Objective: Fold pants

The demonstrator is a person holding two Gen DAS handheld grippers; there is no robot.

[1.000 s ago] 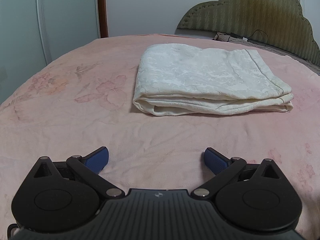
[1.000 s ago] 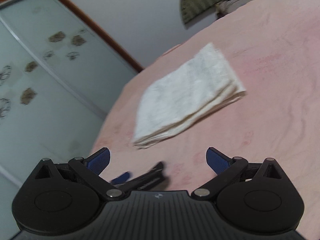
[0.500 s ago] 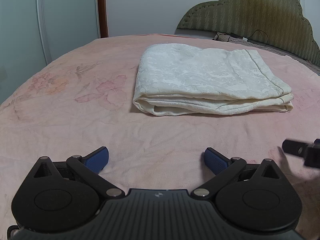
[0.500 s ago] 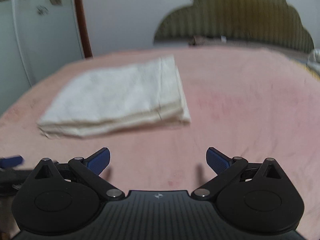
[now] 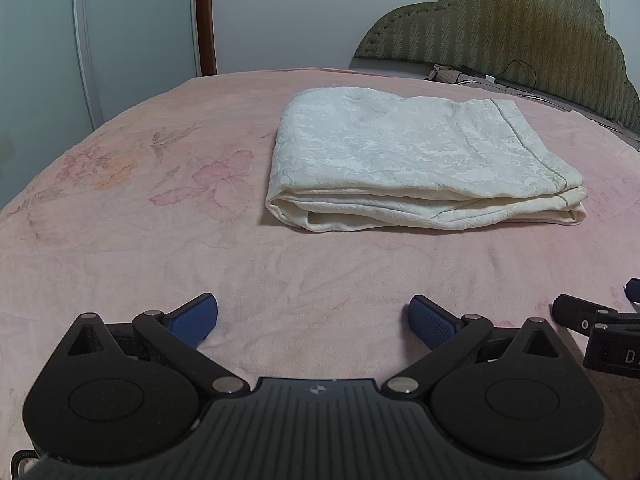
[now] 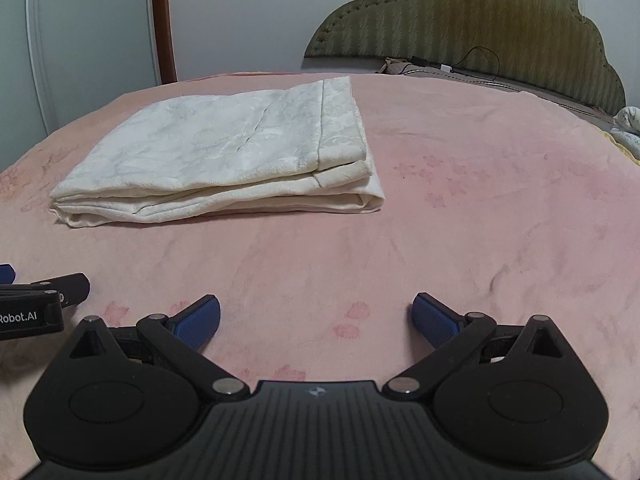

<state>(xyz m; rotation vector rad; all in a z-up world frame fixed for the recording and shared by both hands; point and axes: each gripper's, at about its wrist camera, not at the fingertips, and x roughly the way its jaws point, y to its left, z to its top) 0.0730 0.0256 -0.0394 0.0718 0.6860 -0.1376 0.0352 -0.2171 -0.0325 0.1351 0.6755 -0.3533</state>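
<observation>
Cream-white pants (image 5: 412,160) lie folded into a thick rectangle on the pink bed cover (image 5: 120,240); the right wrist view shows the same pants (image 6: 224,160) up and to the left. My left gripper (image 5: 314,320) rests low on the cover, well short of the pants, open with nothing between its blue pads. To its right, my right gripper (image 6: 316,318) also sits open and empty on the cover. Each gripper's edge shows in the other's view: right gripper (image 5: 600,320), left gripper (image 6: 40,300).
A padded green headboard (image 5: 500,20) stands at the far end with a cable (image 5: 516,76) and small items before it. A wardrobe door (image 5: 132,32) and wooden frame are at the back left. Patterned bedding (image 6: 630,124) lies at the far right.
The right gripper swung from a tilted pose over the left side to level, settling on the cover beside the left gripper. The left gripper and the pants stayed put.
</observation>
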